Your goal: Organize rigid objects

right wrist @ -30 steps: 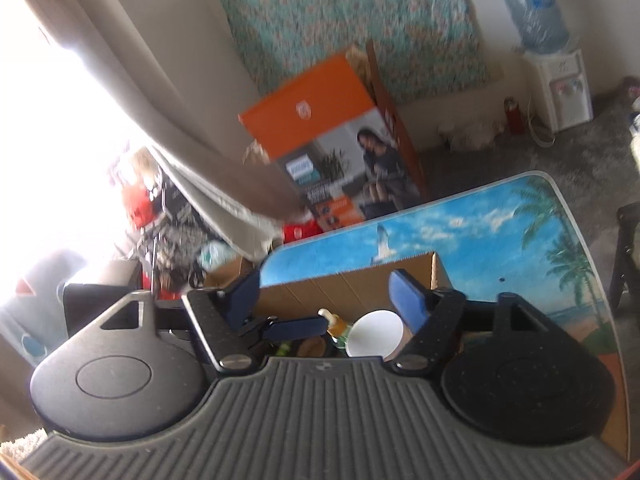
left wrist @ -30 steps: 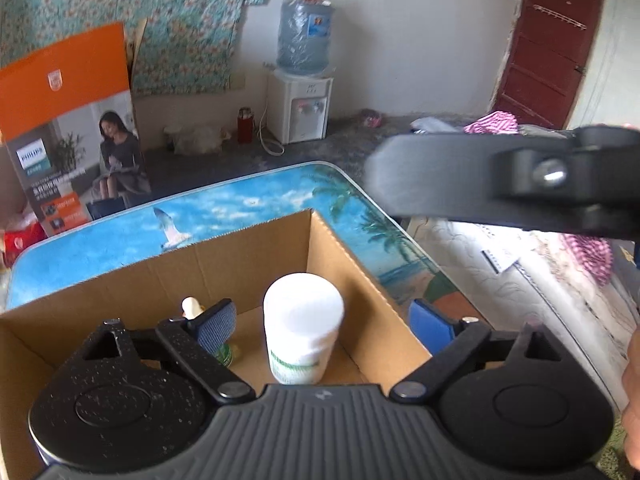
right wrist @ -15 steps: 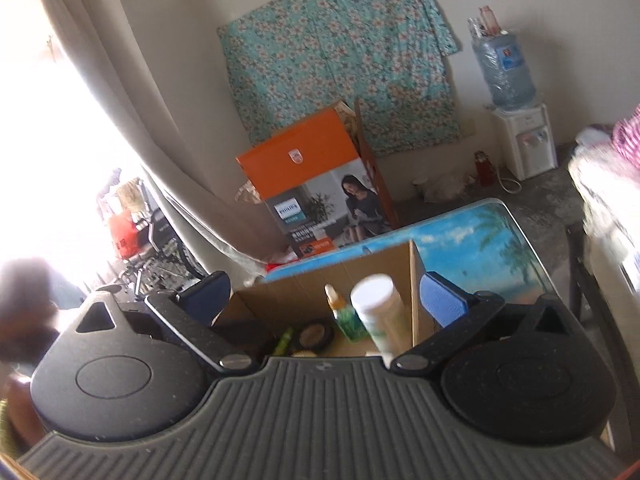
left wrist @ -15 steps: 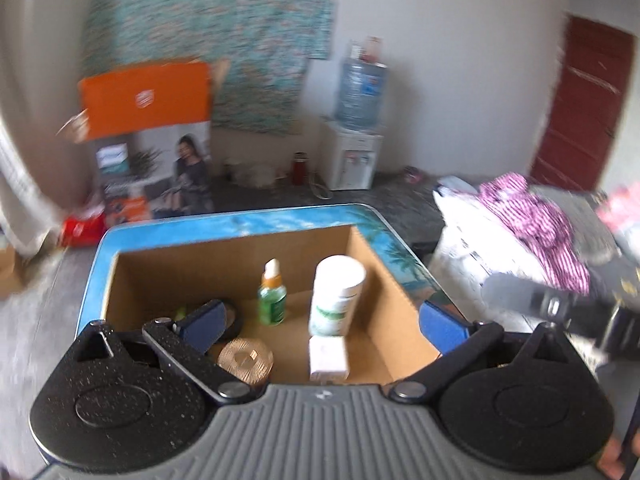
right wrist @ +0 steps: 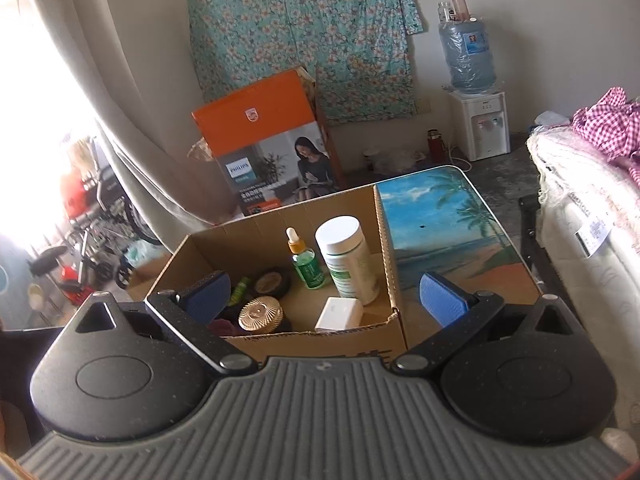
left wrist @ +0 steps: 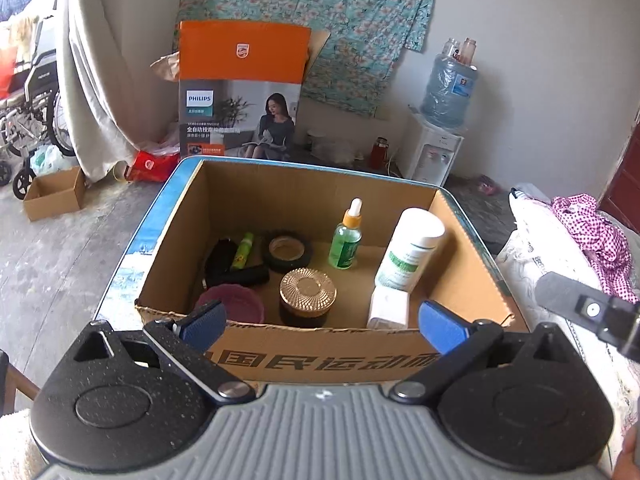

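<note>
Both the left gripper and right gripper hang spread wide and empty before the cardboard box on the worktop, which holds the white bottle and dropper bottle.

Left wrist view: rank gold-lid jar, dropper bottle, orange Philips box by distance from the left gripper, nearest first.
From the left gripper, jaws open and empty:
1. gold-lid jar, near front wall of the cardboard box.
2. dropper bottle, upright, toward the back.
3. orange Philips box, on the floor beyond the table.

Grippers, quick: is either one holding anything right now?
Left gripper: open, holding nothing.
Right gripper: open, holding nothing.
</note>
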Motion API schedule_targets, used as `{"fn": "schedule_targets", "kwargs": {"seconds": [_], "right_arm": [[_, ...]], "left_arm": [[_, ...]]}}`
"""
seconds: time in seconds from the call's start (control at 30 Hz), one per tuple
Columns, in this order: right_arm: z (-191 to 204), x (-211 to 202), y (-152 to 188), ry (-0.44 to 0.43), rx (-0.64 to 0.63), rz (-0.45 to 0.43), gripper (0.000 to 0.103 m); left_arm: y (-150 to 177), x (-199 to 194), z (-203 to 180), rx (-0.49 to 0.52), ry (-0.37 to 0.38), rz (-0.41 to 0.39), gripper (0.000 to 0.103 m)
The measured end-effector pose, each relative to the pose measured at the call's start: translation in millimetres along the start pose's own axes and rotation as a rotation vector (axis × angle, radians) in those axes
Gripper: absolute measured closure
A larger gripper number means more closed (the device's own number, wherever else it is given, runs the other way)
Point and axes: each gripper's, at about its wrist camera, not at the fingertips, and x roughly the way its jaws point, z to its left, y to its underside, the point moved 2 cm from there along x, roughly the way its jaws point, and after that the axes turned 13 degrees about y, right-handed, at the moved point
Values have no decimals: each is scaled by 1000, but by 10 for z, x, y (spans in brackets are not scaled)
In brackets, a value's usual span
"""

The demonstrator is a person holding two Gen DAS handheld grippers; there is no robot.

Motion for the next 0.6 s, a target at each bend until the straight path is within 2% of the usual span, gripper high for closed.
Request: {"fn": "schedule_targets", "kwargs": {"seconds": [0.2, 0.33, 0.6], "right_arm": [[144, 103, -12, 51, -63, 18, 1], [246, 200, 38, 106, -112, 35, 1], [416, 433, 127, 167, -168, 86, 1]], "left_arm": [[62, 79, 137, 57, -52, 25, 0], [62, 90, 245, 41, -71, 24, 0], [82, 147, 268, 100, -122, 56, 0]]}}
